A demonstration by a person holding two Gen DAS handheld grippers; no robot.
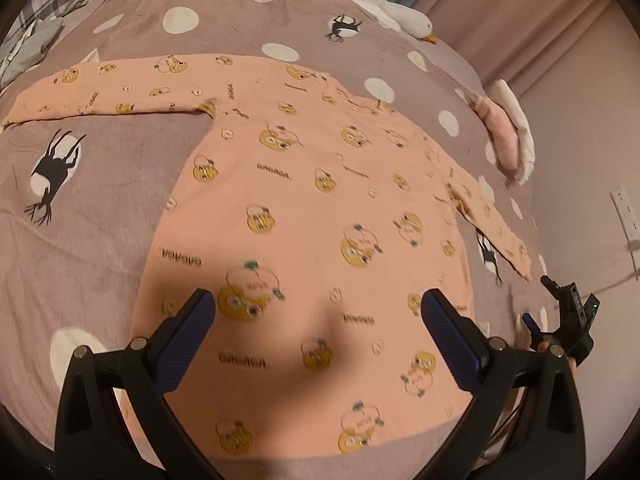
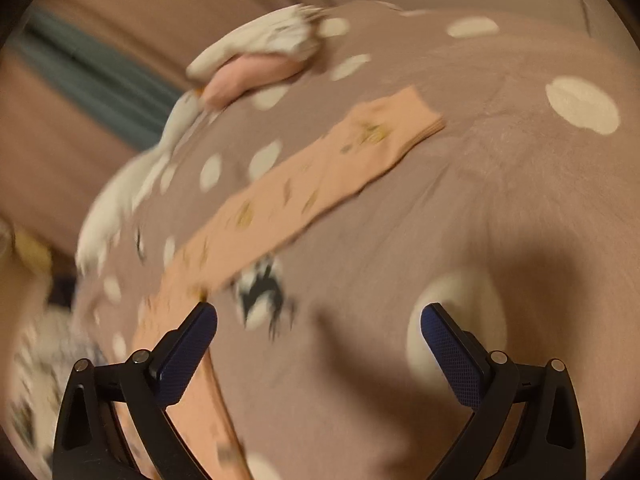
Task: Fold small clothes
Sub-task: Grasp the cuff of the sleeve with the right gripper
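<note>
The peach long-sleeved top [image 1: 320, 200] lies flat on the bed's dotted duvet [image 1: 100, 220], sleeves spread. Left gripper [image 1: 318, 312] hovers above its hem, right gripper [image 2: 319, 328] beside its right sleeve [image 2: 312, 184]; both wide open, empty. Folding looks unstarted; next, pinch a sleeve

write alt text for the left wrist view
A peach long-sleeved top printed with yellow cartoons lies spread flat on a mauve polka-dot bedspread, both sleeves out. The open left tongs hover over its hem.
</note>
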